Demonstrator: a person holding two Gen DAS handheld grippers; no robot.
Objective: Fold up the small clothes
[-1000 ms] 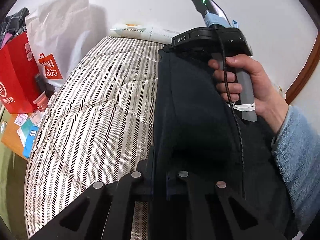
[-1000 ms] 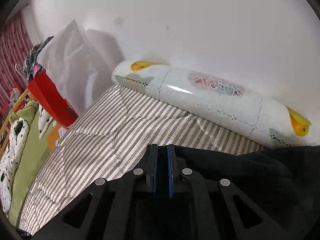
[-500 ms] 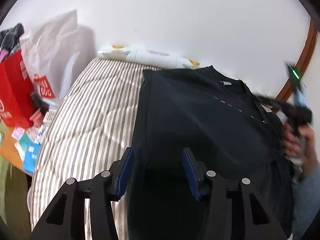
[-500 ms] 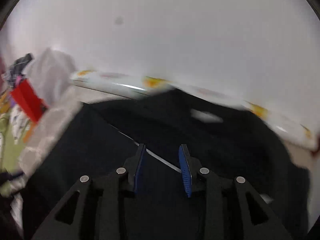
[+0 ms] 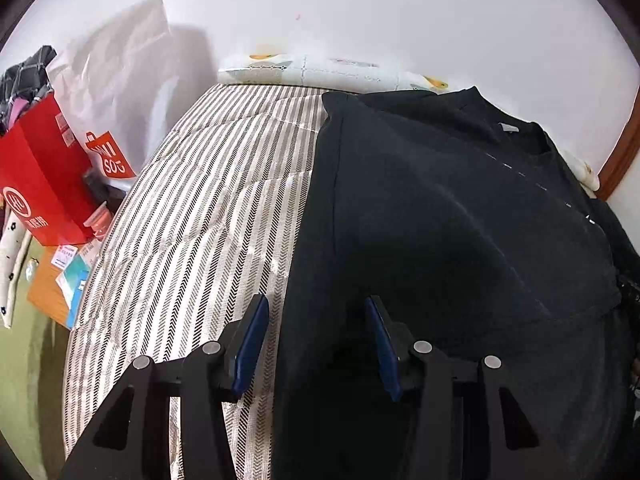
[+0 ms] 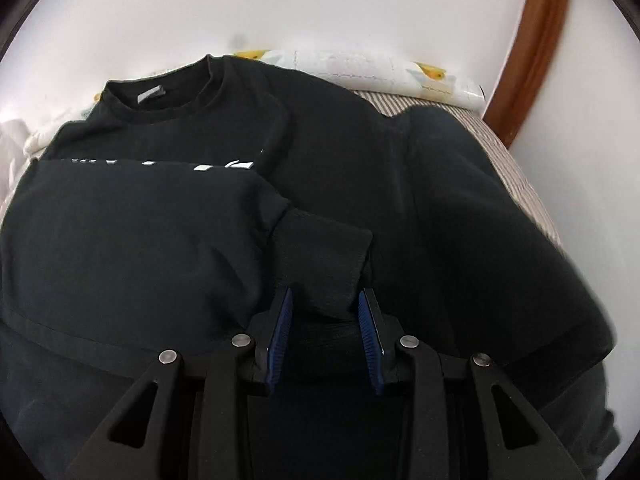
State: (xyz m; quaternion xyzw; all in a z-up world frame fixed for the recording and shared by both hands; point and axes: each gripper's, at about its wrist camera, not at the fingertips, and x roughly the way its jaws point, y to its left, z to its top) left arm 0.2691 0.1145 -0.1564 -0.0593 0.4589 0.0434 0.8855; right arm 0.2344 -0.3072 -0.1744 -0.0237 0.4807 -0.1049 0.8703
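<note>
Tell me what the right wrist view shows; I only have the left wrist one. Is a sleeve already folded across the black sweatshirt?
Observer: Yes. One sleeve lies across the chest of the black sweatshirt, covering the lower part of the white print.
Operator: Where does its cuff end?
Observer: The ribbed cuff lies just ahead of the right gripper, whose jaws stand apart, not pinching it.
Operator: And the other sleeve?
Observer: It lies spread out at the right of the right wrist view, not folded in.

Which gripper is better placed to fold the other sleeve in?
Right, probably. The right gripper hangs open over the sweatshirt beside the unfolded sleeve; the left gripper sits at the already folded edge.
</note>
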